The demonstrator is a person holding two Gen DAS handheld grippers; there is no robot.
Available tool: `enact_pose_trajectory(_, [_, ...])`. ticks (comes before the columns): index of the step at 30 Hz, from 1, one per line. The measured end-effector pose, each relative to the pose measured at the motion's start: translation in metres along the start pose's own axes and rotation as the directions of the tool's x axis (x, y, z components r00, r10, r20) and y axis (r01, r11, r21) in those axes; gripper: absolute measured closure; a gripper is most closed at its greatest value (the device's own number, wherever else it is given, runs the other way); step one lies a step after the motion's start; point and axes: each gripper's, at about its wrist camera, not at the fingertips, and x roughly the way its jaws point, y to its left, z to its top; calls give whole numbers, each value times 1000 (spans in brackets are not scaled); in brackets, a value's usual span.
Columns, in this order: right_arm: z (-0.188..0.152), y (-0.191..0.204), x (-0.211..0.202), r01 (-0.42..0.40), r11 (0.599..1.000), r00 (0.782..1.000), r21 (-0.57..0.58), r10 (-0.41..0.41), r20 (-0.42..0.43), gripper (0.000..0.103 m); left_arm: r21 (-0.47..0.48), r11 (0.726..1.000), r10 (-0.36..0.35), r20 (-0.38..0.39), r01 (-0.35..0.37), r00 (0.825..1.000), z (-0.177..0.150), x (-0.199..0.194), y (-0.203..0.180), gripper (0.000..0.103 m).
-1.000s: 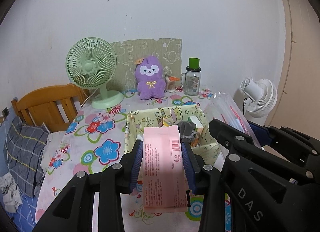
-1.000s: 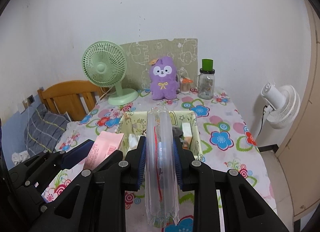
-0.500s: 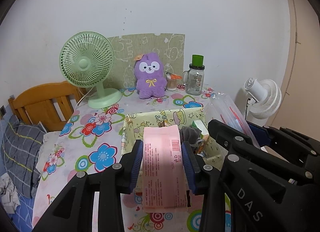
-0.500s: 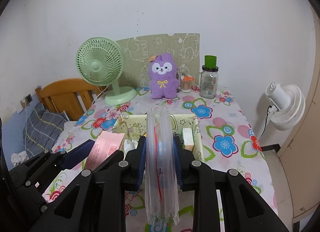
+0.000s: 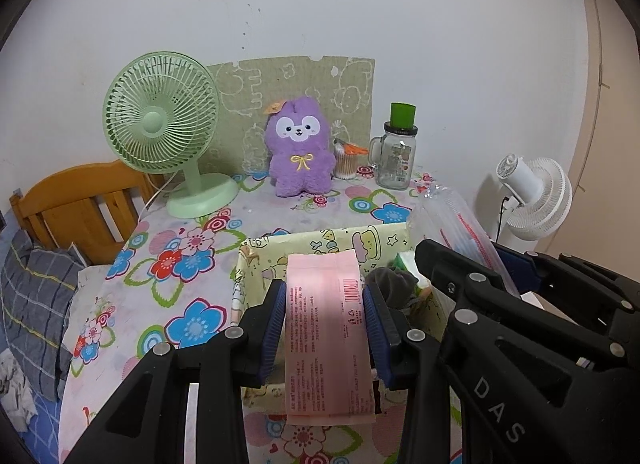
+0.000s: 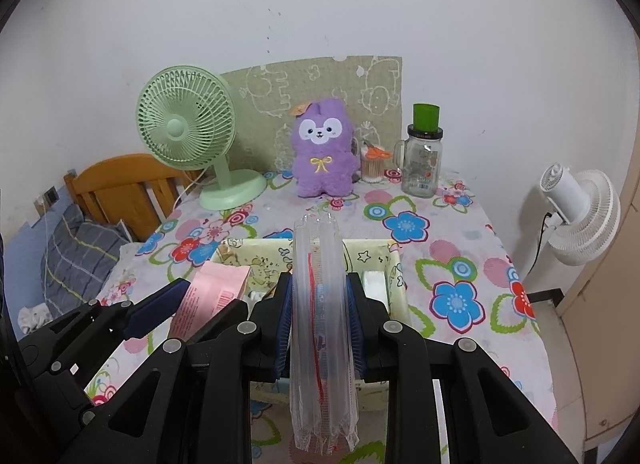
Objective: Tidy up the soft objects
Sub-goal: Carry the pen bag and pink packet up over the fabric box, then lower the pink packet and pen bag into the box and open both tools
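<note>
Over the patterned storage box (image 5: 340, 242) on the table, the left tongs (image 5: 325, 314) clamp a light, floppy pink packet (image 5: 326, 328) mid-length, while the right tongs (image 6: 320, 318) pinch a slippery, crushable clear straw bag (image 6: 322, 328).

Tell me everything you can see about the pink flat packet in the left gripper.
The pink flat packet is a thin, soft-looking plastic pouch with small red printed text and a barcode near its upper right. The left gripper is shut on it, blue pads pressing its two long edges. It hangs lengthwise above the near end of the yellow patterned box, tilted forward.
</note>
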Motion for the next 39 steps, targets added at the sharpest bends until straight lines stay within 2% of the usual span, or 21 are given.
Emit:
enact_pose_trajectory(18, [11, -5, 43, 9, 1000, 999, -17, -10, -52, 74, -13, 1000, -28, -59, 28, 998, 8, 47, 7, 63])
enact_pose_trajectory(27, [9, -5, 65, -19, 1000, 995, 0, 19, -97, 74, -27, 999, -42, -91, 39, 995, 7, 65, 14, 62])
enact_pose_trajectory(29, [10, -3, 68, -24, 1000, 995, -3, 24, -101, 74, -34, 999, -46, -98, 43, 994, 7, 68, 16, 58])
enact_pose_trajectory(31, [10, 1, 71, -30, 1000, 994, -8, 29, -102, 74, -42, 998, -43, -98, 39, 994, 6, 68, 20, 44])
enact_pose_trajectory(37, [11, 6, 82, -60, 998, 992, -5, 59, -113, 74, -32, 999, -35, -85, 33, 996, 3, 63, 25, 28])
enact_pose_trajectory(39, [10, 8, 86, -79, 997, 989, 3, 79, -126, 75, -20, 1000, -13, -91, 11, 996, 1, 62, 25, 27])
